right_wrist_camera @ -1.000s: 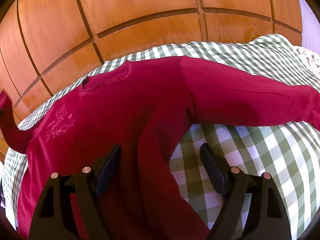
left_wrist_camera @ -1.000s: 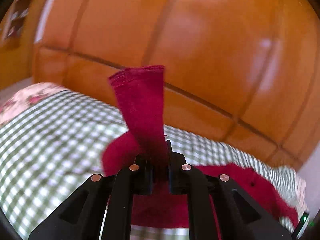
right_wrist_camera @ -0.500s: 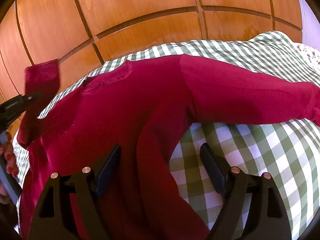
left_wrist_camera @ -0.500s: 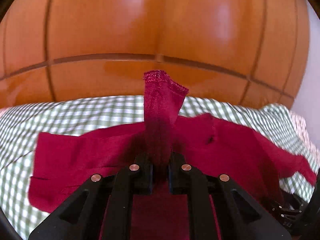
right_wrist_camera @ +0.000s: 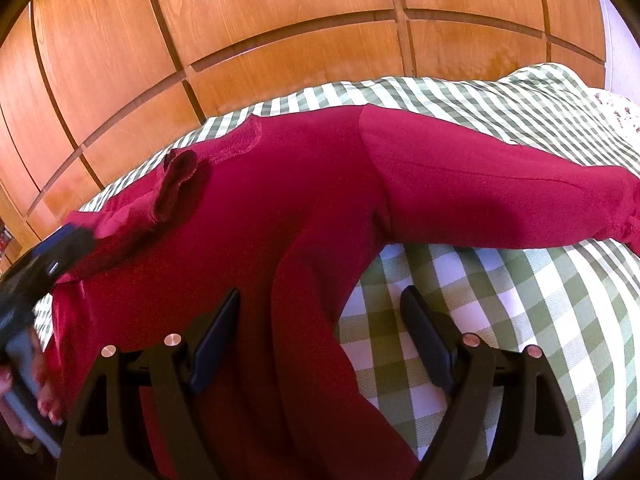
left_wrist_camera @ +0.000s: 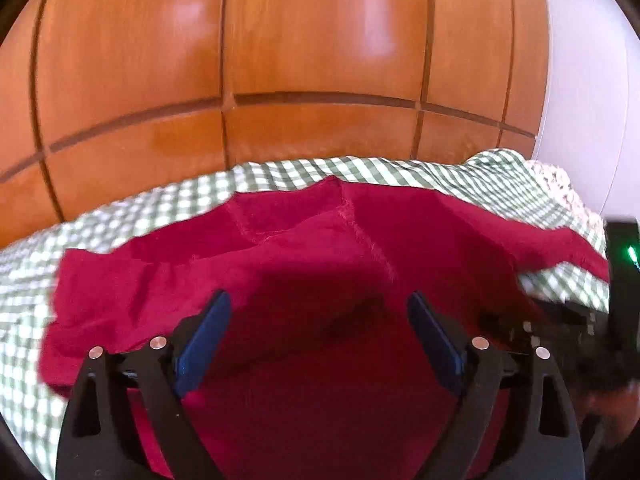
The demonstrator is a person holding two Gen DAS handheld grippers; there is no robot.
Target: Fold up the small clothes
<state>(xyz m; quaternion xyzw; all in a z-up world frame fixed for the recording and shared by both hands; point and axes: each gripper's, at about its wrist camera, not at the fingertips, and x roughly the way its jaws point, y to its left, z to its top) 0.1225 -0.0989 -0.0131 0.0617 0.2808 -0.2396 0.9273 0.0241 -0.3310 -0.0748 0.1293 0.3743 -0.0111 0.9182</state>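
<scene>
My left claw (left_wrist_camera: 318, 332): its jaws are opening; nothing is pinched; it hangs over the red top (left_wrist_camera: 312, 264)
My right claw (right_wrist_camera: 320, 328): wide open; holds nothing; the top's side edge lies between its jaws
Red top: spread on the green checked bed cover (right_wrist_camera: 500, 300); one sleeve (right_wrist_camera: 176, 184) folded onto its chest; the other sleeve (right_wrist_camera: 500, 196) stretched out
</scene>
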